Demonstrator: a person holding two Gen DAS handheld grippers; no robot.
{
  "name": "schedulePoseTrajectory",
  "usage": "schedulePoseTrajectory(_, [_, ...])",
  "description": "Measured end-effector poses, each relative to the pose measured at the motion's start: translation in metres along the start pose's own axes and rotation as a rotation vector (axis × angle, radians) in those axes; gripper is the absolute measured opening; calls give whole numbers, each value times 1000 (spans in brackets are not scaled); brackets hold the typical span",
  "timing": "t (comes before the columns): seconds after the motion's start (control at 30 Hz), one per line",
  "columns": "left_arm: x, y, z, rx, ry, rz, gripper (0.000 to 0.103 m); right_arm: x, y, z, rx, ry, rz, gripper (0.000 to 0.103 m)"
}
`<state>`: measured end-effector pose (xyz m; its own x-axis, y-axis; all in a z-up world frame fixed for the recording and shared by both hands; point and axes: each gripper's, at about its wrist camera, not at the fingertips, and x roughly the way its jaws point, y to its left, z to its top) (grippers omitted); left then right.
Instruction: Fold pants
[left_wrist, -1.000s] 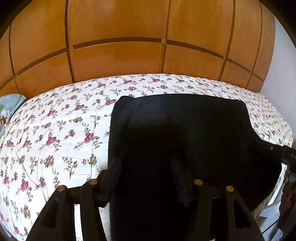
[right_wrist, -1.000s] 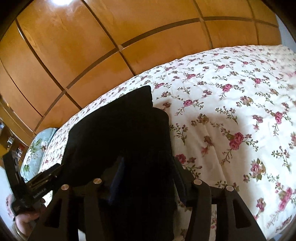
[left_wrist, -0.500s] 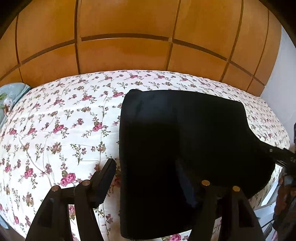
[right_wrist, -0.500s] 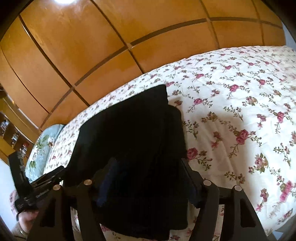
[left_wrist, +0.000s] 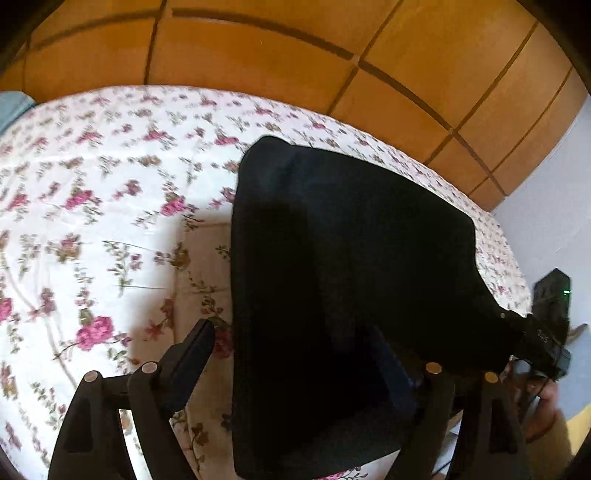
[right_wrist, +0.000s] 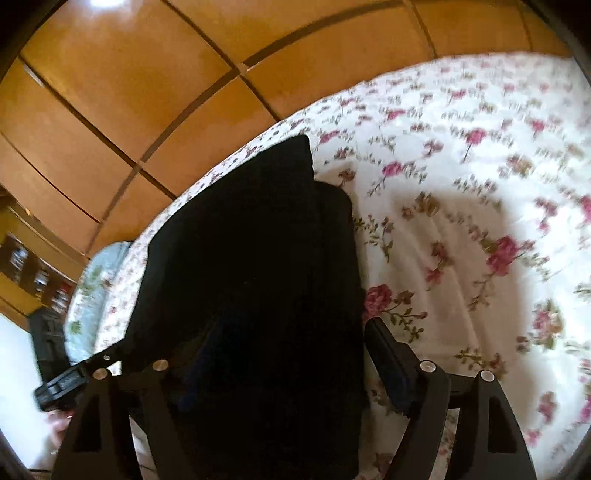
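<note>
- left tool (left_wrist: 295, 365) is spreading its jaws: one black finger (left_wrist: 188, 362) stands clear over the bed, the other is half hidden against the near end of the cloth, and no pad presses on it.
- right tool (right_wrist: 291, 354) is likewise opening; its right finger (right_wrist: 391, 365) sits just beside the cloth's edge, its left finger is lost in the dark fabric, and nothing looks pinched.
- black folded pants (left_wrist: 343, 280) lie flat on the bed as a broad, layered slab, near edge right under both tools, long axis running away from them toward the wooden panels.
- both tools sit at that near edge, the left tool at the left corner and the right tool at the right side; neither seems clearly nearer. my judgement: any further fold would carry the near edge forward along that axis.
- white bedspread with pink flower print (left_wrist: 110, 221) lies all around the pants; a pale blue pillow (right_wrist: 99, 288) rests at the head.
- orange-brown wooden panels (left_wrist: 258, 55) stand behind the bed.
- small white lettering shows on the other tool's black body (left_wrist: 539, 339) in the left view, too small to read; no brand or label is visible on the pants.
</note>
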<state>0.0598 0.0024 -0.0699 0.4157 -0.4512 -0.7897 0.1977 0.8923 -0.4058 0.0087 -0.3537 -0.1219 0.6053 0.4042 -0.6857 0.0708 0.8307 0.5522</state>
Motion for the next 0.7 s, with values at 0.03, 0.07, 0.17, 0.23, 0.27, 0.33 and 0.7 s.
schedulePoseTrajectory(0.03, [4, 0, 2, 11, 14, -14, 88, 2, -3, 1, 6, 8, 17, 79])
schedulePoseTrajectory(0.07, [6, -1, 3, 22, 20, -16, 89, 4, -5, 3, 12, 15, 32, 79])
schedulePoseTrajectory(0.17, [14, -4, 6, 52, 29, -17, 94, 9, -7, 9, 1, 34, 48, 79])
schedulePoseTrajectory(0.23, [19, -5, 8, 57, 36, -35, 95, 13, -4, 12, -28, 43, 45, 79])
schedulePoseTrajectory(0.27, [22, -6, 8, 56, 42, -44, 95, 15, -3, 13, -44, 45, 44, 79])
schedulePoseTrajectory(0.33, [26, -6, 9, 45, 51, -61, 97, 20, 0, 15, -74, 46, 38, 79])
schedulePoseTrajectory(0.7, [31, -4, 7, 51, 62, -107, 92, 23, -2, 16, -92, 34, 77, 74])
